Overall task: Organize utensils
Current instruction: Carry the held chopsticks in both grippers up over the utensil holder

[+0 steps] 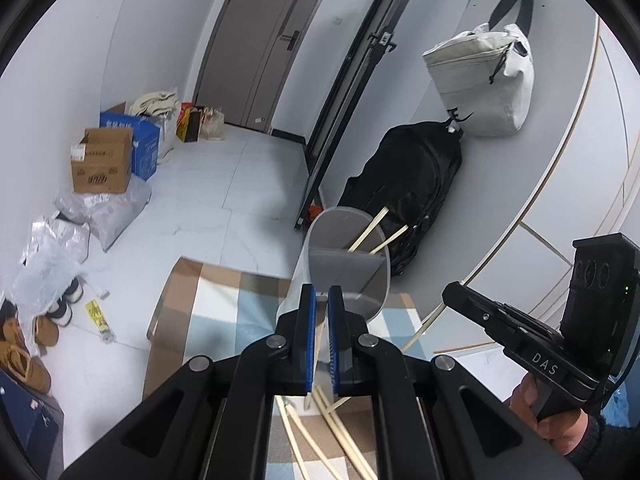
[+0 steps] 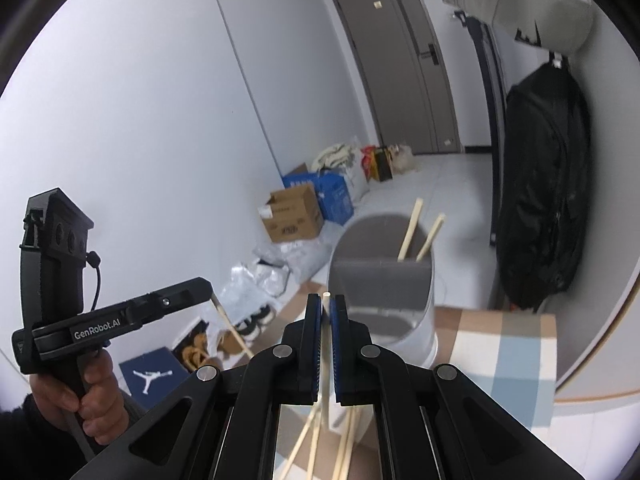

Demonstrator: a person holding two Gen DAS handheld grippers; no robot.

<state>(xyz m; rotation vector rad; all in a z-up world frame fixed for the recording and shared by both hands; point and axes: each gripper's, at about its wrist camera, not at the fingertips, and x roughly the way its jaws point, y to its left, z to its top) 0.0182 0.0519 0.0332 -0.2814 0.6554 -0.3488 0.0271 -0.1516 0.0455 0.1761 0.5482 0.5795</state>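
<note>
Left black two-finger gripper with blue pads [image 1: 321, 300] was clamped narrow on one pale wooden chopstick [image 1: 319, 334], stick running down between the pads. Right black gripper with blue pads [image 2: 327, 308] also pinched narrow on a second pale wooden chopstick [image 2: 327, 320], its tip poking up just past the fingertips. Each gripper was gripped by a hand: the left hand [image 2: 86, 388] showed at lower left of the right wrist view, the right hand [image 1: 548, 412] at lower right of the left wrist view, dark sleeve at the wrist.

Below the jaws, a loose heap of pale chopsticks [image 1: 340, 436] lay crossed on a checked cloth of brown, blue and white squares [image 1: 224, 308].

Just ahead stood a white cylindrical utensil holder with a grey inner divider [image 2: 380, 276] on that cloth. Two pale chopsticks [image 2: 420, 236] already leaned in its far compartment, tilted to the right; the near compartment looked bare of sticks as far as visible.

Beyond, white tiled floor [image 1: 224, 184]. Black backpack [image 1: 412, 192] against the right wall, pale grey tote bag [image 1: 484, 80] hanging above it. Brown cardboard box [image 1: 102, 164] and blue carton [image 1: 146, 140] along the left wall, crumpled plastic bags [image 1: 100, 208] and tan shoes [image 1: 24, 344] nearer. Grey door [image 1: 272, 40] farthest back.
</note>
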